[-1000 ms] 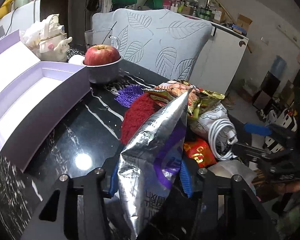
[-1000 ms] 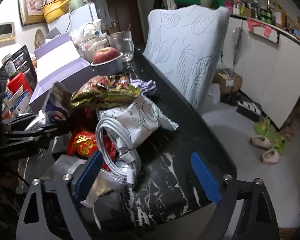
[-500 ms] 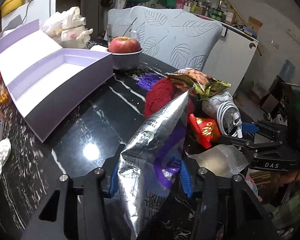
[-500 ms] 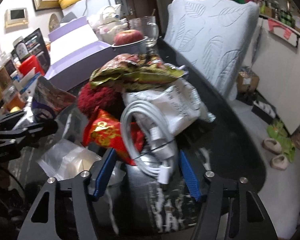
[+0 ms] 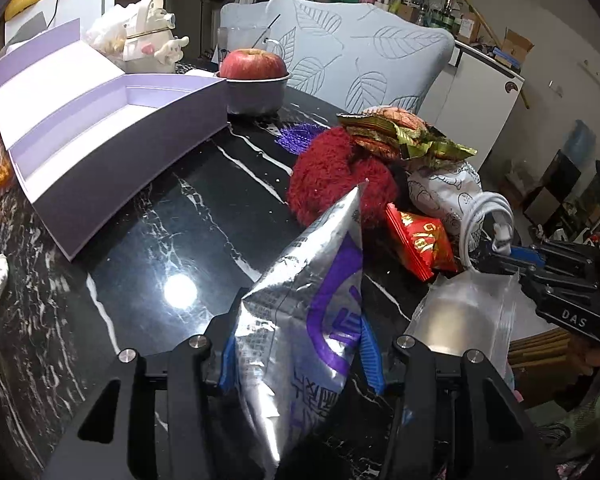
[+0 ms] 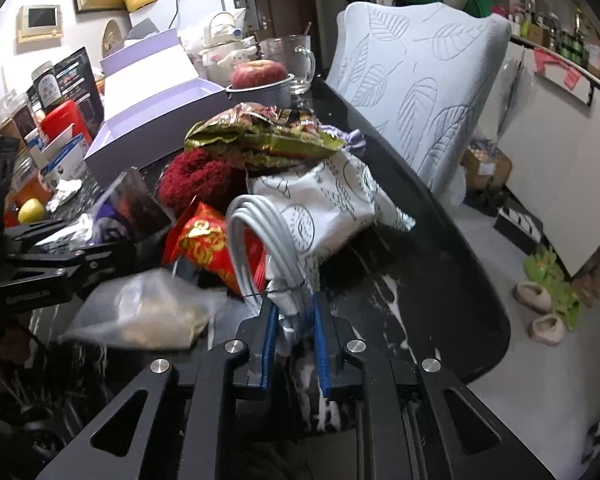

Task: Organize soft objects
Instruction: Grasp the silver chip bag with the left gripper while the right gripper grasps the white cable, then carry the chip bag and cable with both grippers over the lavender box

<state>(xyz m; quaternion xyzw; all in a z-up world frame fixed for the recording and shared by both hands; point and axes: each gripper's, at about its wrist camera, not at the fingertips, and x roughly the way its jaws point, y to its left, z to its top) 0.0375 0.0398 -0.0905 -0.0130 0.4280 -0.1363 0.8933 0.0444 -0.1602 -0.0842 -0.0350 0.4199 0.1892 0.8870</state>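
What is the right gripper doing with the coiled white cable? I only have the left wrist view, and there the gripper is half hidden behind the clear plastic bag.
Observer: The right gripper is shut on the coiled white cable, its blue pads pinching the tied end.
Reviewer: How does the coil sit?
Observer: It stands upright, leaning against the red and gold foil packet.
Reviewer: Is anything inside the clear bag?
Observer: Yes. The clear plastic bag holds a pale, grainy filling. It lies on the black marble table, left of the gripper.
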